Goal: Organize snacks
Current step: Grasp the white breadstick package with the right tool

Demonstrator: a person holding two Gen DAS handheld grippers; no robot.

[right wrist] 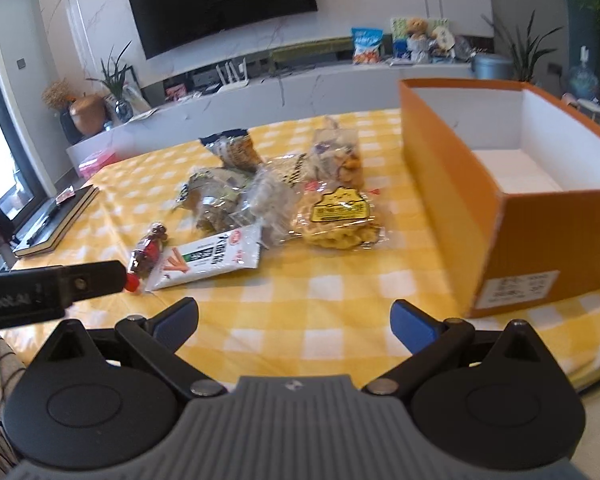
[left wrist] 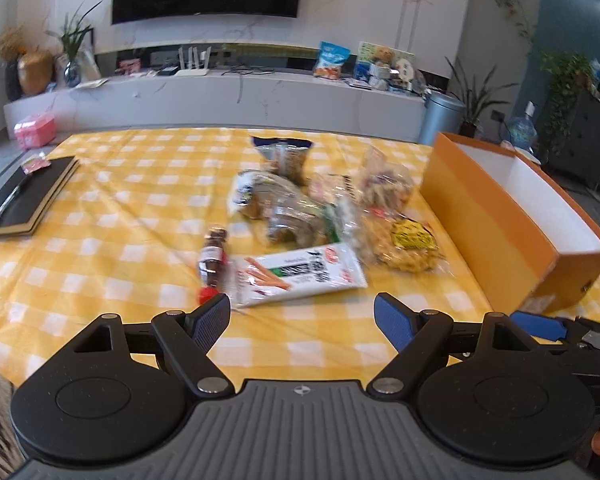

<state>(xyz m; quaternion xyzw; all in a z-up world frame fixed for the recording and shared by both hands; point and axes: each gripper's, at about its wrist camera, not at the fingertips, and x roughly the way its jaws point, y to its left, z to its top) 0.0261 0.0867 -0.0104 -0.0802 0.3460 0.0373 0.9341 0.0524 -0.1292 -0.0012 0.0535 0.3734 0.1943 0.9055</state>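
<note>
- Yellow-and-white checked cloth covers the desk, with a television and a long marble shelf behind it in a living room.
- Both tongs hang low over the near edge: the left tongs and the right tongs each have their blue pads spread wide, with nothing between them.
- Snacks lie in a loose heap mid-desk: a white breadstick packet nearest, a small red-capped bottle touching its left end, a yellow noodle-like bag to the right, and several clear crinkly bags overlapping behind.
- An orange box, open-topped and apparently empty, stands at the right of the pile, just beside the yellow bag.
- Judging from this, no snack has been boxed yet; the breadstick packet looks the easiest first pick.
- Risks: the flat packet may slide on the cloth instead of lifting; the bottle could roll if nudged; overlapping film bags may drag neighbours along; squeezing hard may crush brittle contents.
- With the two tongs so close side by side, they could collide on reaching the same item.
</note>
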